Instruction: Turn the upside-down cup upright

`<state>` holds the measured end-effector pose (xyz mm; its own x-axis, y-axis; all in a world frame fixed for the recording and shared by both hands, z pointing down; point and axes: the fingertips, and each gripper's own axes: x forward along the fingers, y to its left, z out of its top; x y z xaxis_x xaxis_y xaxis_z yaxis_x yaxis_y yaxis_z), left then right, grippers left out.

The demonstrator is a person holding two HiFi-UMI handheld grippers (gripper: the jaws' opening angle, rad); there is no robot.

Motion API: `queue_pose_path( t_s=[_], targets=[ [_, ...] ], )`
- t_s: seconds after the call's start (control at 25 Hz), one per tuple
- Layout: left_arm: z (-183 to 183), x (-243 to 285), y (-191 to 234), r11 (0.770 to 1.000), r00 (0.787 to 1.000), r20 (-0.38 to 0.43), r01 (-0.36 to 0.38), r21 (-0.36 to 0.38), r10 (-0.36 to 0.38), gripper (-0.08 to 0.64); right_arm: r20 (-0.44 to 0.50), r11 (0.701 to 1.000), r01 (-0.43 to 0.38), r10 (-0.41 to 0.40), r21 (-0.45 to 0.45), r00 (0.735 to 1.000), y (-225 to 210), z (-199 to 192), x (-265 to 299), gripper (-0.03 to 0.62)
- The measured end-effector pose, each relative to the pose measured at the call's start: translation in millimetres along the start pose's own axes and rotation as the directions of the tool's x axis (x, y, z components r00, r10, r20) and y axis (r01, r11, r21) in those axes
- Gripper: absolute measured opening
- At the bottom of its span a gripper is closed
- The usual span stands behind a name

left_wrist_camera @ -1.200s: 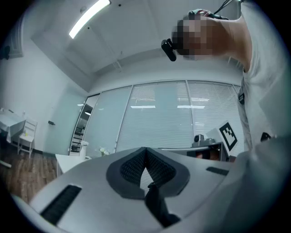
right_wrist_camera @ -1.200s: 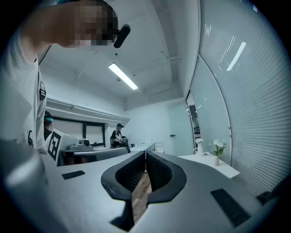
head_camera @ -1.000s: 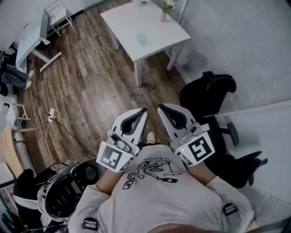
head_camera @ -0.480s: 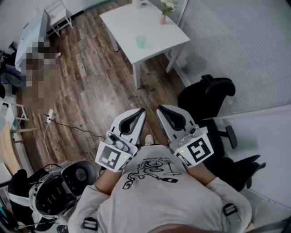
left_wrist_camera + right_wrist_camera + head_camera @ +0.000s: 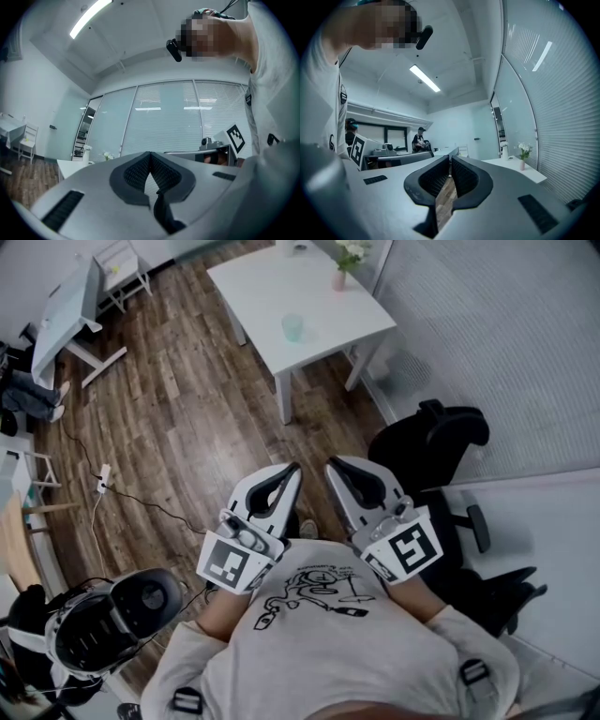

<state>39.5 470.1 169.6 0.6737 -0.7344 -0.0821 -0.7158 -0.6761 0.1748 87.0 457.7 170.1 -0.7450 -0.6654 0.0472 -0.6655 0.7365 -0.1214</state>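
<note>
Left gripper (image 5: pixel 296 468) and right gripper (image 5: pixel 330 465) have fingers closed (empty), well apart from cup (image 5: pixel 292 327).

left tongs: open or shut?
Shut. The left tongs meet tip to tip in the left gripper view, with nothing between them.

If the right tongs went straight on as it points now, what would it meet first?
The way looks free nearby: the right tongs point level over the wood floor, and the white table lies right of that line. Perhaps the far white desk comes first, but depth is unclear.
</note>
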Motion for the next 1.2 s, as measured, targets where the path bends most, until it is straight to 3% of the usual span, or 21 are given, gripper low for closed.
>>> queue_pose_path(
  t_s=[1.2],
  targets=[
    [21.7, 49.0, 185.5, 0.997, 0.997, -0.005, 0.072, -0.024, -0.073, 0.003, -0.010, 0.998, 0.063, -0.063, -0.014, 0.998, -47.7, 12.6, 187.0, 0.041]
  ],
)
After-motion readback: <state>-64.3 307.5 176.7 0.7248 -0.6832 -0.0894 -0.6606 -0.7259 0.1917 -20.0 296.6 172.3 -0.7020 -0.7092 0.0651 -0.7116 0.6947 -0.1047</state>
